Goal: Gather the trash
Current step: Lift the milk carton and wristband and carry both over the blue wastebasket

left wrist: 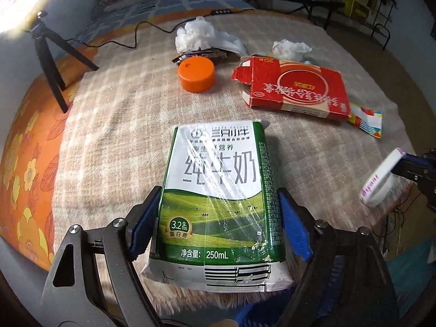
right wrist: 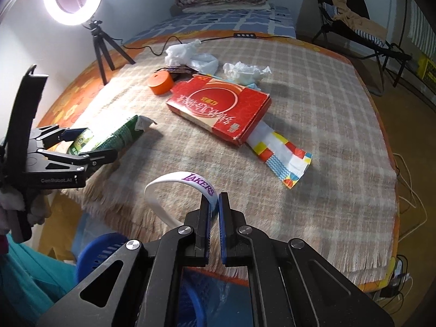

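At the near fringed edge of the plaid blanket, the left gripper clamps a 250 mL milk carton across its lower side walls. Judged empty: light, thin card that dents, film-slick; holding low across the width suits. The right gripper pinches a white Lakers wristband, soft and springy, above a blue basket.
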A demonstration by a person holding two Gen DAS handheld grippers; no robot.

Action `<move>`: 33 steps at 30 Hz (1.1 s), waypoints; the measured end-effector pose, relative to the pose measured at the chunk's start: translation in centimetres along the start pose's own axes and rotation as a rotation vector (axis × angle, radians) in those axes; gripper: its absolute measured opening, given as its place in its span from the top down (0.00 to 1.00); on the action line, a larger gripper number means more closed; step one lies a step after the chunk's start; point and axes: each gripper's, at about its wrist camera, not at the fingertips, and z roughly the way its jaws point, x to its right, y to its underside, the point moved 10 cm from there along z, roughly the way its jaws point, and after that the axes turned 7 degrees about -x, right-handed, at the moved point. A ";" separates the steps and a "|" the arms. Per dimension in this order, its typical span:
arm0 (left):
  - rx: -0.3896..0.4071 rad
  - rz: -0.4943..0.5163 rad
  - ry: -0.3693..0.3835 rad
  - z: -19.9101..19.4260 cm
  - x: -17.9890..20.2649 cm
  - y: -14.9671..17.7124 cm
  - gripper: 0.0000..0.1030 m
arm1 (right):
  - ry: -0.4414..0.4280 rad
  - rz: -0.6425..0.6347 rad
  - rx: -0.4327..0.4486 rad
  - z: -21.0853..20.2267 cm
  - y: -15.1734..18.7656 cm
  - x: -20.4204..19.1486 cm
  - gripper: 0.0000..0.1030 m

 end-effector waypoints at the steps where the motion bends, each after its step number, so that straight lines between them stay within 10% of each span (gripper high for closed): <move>1: 0.009 0.004 -0.002 -0.5 0.0 0.2 0.19 | -0.004 -0.005 0.000 -0.1 0.2 -0.2 0.96; 21: 0.041 -0.004 0.124 -6.9 3.8 11.1 0.19 | -0.082 -0.092 -0.019 -3.1 7.7 -4.7 0.96; 33: -0.086 0.026 0.175 -3.6 7.1 18.5 0.19 | -0.072 -0.147 -0.129 0.1 13.6 -6.2 0.96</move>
